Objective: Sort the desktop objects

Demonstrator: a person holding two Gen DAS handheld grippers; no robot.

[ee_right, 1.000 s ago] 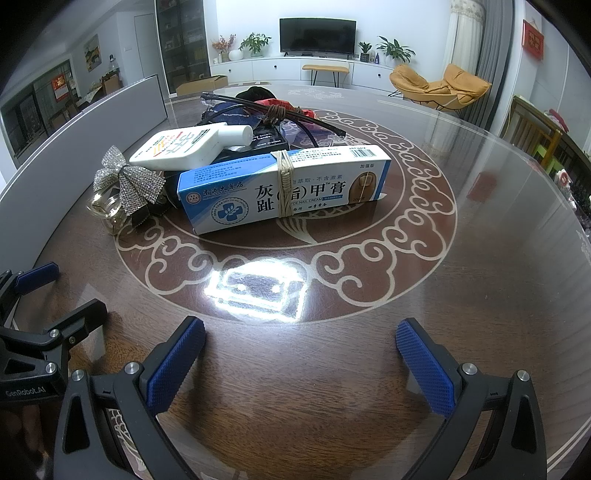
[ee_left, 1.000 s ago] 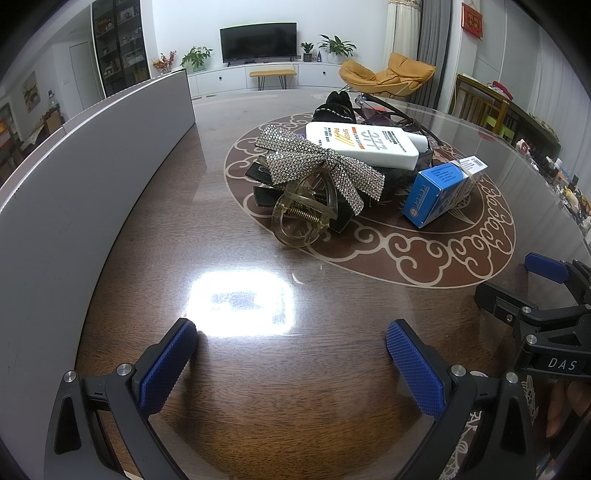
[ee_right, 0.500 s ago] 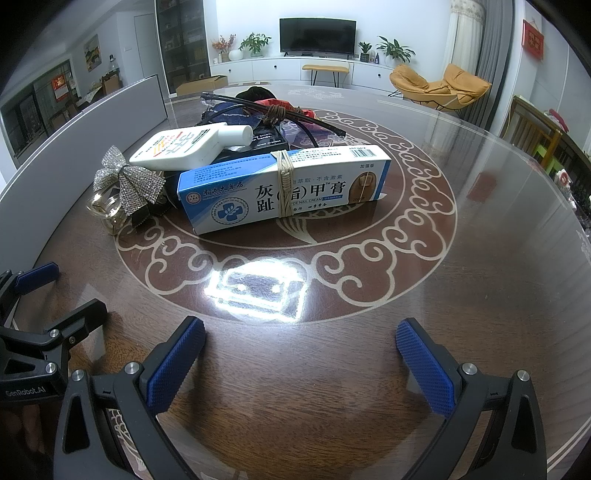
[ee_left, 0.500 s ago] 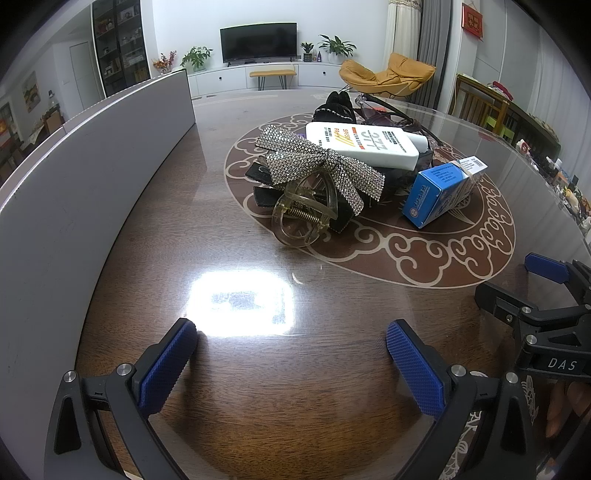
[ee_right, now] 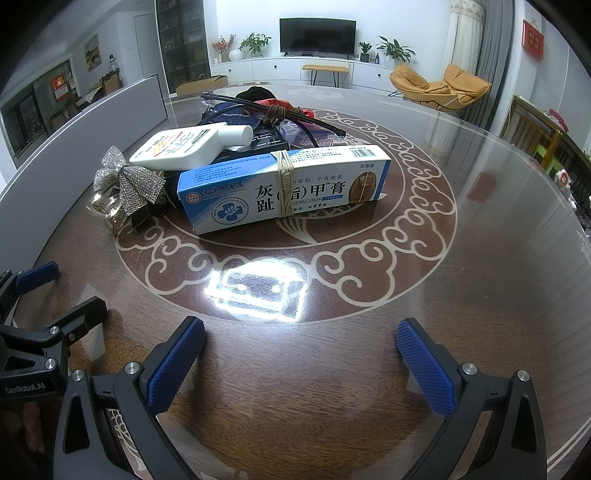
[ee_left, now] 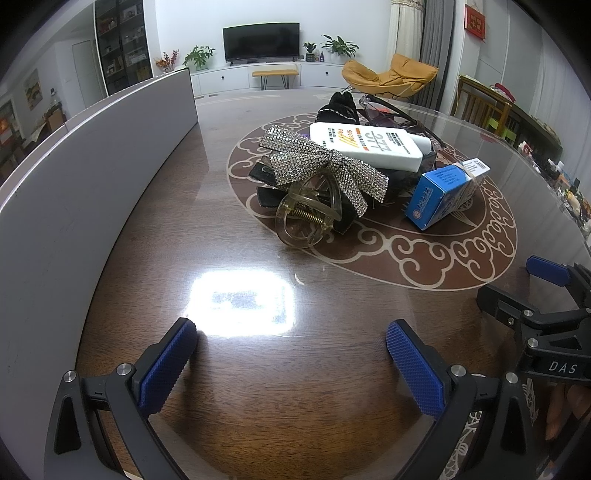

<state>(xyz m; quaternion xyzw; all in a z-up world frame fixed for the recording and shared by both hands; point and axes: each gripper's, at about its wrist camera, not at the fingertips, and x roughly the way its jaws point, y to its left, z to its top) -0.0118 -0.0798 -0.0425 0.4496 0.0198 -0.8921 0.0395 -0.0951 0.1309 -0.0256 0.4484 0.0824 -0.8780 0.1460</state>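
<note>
On the glossy wooden table (ee_right: 480,295), your left gripper (ee_left: 291,350) and right gripper (ee_right: 299,350) hover wide-fingered and empty, the cream box (ee_right: 284,188) at 12 o'clock.

Living room vibe here: dark wooden table (ee_left: 258,369) with a pale swirly ring pattern and a glossy top that throws back a bright patch of ceiling light. Far wall is white, with a flat TV (ee_right: 317,35) above a long white cabinet (ee_right: 288,68), a few potted plants (ee_right: 255,43) on top and a small bench in front. Mustard lounge chair (ee_right: 439,86) by grey curtains (ee_left: 434,55). A grey panel (ee_left: 74,177) runs along the table's left edge, and there's what looks like a dark glass-door shelf unit (ee_left: 123,40) behind it
</note>
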